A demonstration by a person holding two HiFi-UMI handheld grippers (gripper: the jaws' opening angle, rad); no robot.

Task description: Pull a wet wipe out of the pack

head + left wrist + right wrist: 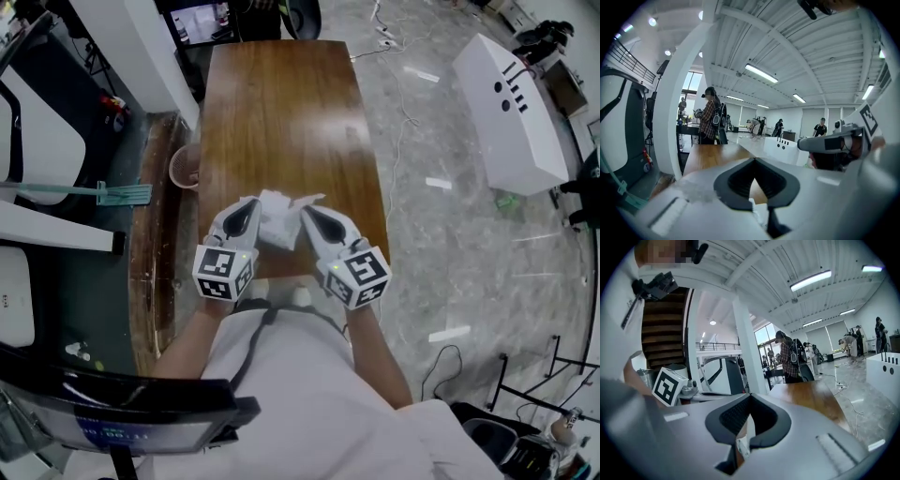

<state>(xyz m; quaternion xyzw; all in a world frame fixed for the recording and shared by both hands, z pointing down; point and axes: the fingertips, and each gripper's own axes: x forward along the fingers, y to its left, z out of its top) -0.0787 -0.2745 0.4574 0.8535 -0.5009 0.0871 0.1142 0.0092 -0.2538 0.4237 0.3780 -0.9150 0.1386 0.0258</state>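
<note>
1. 2 claws, both closed: the left gripper (246, 214) and right gripper (314, 217) each pinch part of the crumpled white wet wipe (277, 223), held between them over the near end of the table (281, 112).
2. The pull looks finished or nearly so; I cannot tell any pack apart from the wipe.
3. Next, I judge: draw the grippers apart gently so the sheet opens without tearing.
</note>
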